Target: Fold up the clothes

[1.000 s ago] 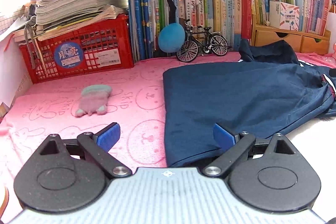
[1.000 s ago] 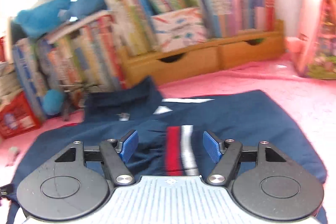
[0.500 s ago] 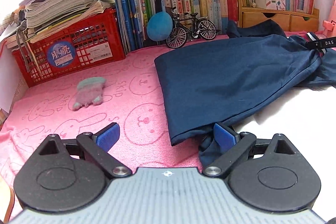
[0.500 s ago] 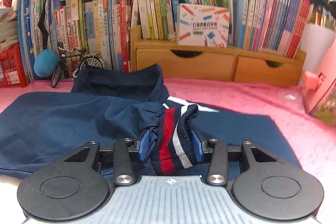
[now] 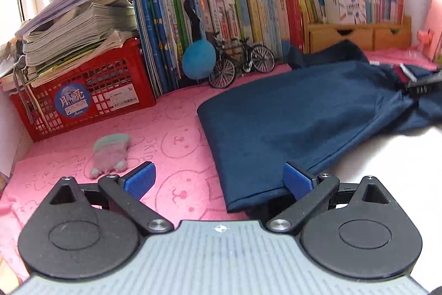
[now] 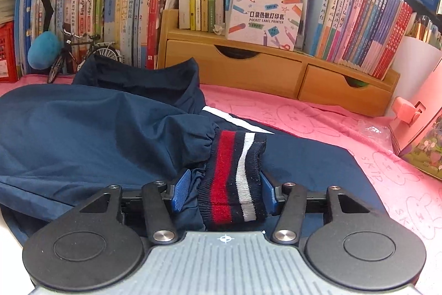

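Navy fabric fills the middle of the scene: a dark blue jacket [image 5: 290, 118] lies spread on the pink bunny-print cloth [image 5: 176, 145] that covers the table, its collar raised toward the row of books [image 6: 132, 7] at the back. Over on the right wrist view, the right gripper [image 6: 223, 191] is pinching the ribbed cuff [image 6: 234, 170], the one banded in red, white and navy, with both blue pads pressed tight against the knit. The gathered sleeve runs off to the left from that cuff and lies over the body of the jacket.

On the left wrist view, the left gripper [image 5: 218, 180] has its jaws spread wide. The folded lower corner of the jacket sits between the two blue pads, closer to the right-hand one. That right pad looks to be touching the hem, though the fabric edge hides the contact, so I cannot be sure. The left pad is over bare pink cloth.

Well off to the left lies a small grey-and-pink mitten [image 5: 110, 154], apart from the jacket. Behind it stands a red crate [image 5: 83, 98] stacked with papers. A model bicycle [image 5: 240, 62] is parked beside a blue plush ball [image 5: 199, 60] against the books. To the right a wooden drawer unit [image 6: 276, 71] carries a label printer box [image 6: 265, 15].
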The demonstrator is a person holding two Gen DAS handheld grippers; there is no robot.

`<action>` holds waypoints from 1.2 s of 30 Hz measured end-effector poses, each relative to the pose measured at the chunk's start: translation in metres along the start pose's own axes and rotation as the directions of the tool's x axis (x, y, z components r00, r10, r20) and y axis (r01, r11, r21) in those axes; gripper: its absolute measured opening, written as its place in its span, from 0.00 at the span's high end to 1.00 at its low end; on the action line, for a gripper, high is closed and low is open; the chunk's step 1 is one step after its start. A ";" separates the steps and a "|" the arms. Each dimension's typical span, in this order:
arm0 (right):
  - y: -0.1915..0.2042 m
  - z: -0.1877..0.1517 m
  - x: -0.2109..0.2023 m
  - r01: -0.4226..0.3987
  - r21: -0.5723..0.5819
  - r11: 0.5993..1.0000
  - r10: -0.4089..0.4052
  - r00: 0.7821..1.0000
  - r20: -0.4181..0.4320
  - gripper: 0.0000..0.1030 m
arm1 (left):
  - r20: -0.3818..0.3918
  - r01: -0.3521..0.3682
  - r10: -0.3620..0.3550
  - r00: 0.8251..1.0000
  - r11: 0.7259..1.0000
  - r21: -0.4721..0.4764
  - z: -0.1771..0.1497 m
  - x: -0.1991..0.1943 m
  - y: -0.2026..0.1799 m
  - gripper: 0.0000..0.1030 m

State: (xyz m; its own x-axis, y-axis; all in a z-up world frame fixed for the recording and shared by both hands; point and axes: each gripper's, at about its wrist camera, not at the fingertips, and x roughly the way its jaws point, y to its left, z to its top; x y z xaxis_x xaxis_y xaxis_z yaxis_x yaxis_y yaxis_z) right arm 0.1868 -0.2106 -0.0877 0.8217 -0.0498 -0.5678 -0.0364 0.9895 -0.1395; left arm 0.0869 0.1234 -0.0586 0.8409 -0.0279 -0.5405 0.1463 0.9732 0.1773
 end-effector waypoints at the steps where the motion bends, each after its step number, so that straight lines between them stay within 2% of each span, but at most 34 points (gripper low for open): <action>1: -0.001 0.000 0.001 -0.003 0.004 1.000 0.003 1.000 -0.003 0.46 | -0.004 0.008 -0.008 1.000 1.000 0.003 -0.002 0.000 -0.002 0.04; 7: 0.000 0.001 0.001 -0.005 0.003 1.000 0.005 1.000 -0.012 0.45 | -0.029 0.053 -0.052 0.998 0.998 0.022 -0.016 0.004 -0.014 0.03; 8: 0.000 0.002 0.001 -0.003 0.003 1.000 0.004 1.000 -0.012 0.45 | -0.029 0.034 -0.034 0.999 0.999 0.023 -0.015 0.007 -0.016 0.03; 9: 0.000 0.002 0.001 -0.002 0.002 1.000 0.002 1.000 -0.013 0.45 | -0.029 -0.027 0.028 0.999 0.999 0.032 -0.014 0.011 -0.017 0.03; 11: 0.001 0.002 0.001 0.001 0.001 1.000 -0.001 1.000 -0.015 0.45 | -0.039 -0.170 0.172 0.984 0.984 0.047 -0.013 0.019 -0.015 0.04; 14: 0.002 0.002 0.000 0.022 -0.020 1.000 -0.022 1.000 -0.011 0.45 | -0.059 -0.189 0.188 0.980 0.982 -0.012 -0.017 0.020 0.005 0.02; 17: 0.009 -0.002 -0.001 0.143 -0.164 0.976 -0.138 0.990 0.037 0.45 | -0.064 -0.204 0.203 0.977 0.979 -0.007 -0.021 0.019 0.011 0.02; 21: -0.005 -0.003 -0.001 0.103 -0.138 0.985 -0.102 0.995 0.016 0.44 | -0.080 -0.194 0.192 0.978 0.981 -0.023 -0.020 0.021 0.015 0.01; 24: -0.005 -0.004 -0.001 0.098 -0.136 0.986 -0.097 0.995 0.014 0.44 | -0.087 -0.177 0.175 0.981 0.984 -0.013 -0.021 0.018 0.017 0.01; 26: -0.004 -0.004 -0.001 0.100 -0.142 0.985 -0.099 0.995 0.015 0.43 | -0.077 -0.150 0.154 0.985 0.987 0.048 -0.020 0.013 0.015 0.01; 29: -0.004 -0.004 -0.001 0.099 -0.142 0.985 -0.098 0.995 0.015 0.42 | -0.059 -0.074 0.079 0.995 0.993 0.094 -0.016 0.000 0.023 0.02; 32: -0.004 -0.004 -0.002 0.099 -0.141 0.985 -0.097 0.995 0.015 0.42 | -0.051 0.035 -0.033 0.998 0.998 0.046 -0.005 -0.016 0.042 0.02; 34: -0.004 -0.003 -0.002 0.099 -0.142 0.985 -0.098 0.995 0.015 0.42 | -0.031 0.117 -0.118 0.993 0.993 -0.007 0.003 -0.028 0.056 0.02; 36: -0.004 -0.003 -0.002 0.099 -0.142 0.985 -0.098 0.995 0.015 0.42 | 0.022 0.149 -0.148 0.989 0.985 -0.084 0.014 -0.031 0.064 0.01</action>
State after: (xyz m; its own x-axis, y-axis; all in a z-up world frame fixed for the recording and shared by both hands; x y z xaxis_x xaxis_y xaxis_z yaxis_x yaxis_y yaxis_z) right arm 0.1837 -0.2153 -0.0887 0.8300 -0.1440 -0.5389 -0.0357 0.9504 -0.3089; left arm 0.0772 0.1833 -0.0186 0.8213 -0.1767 -0.5424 0.2258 0.9739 0.0246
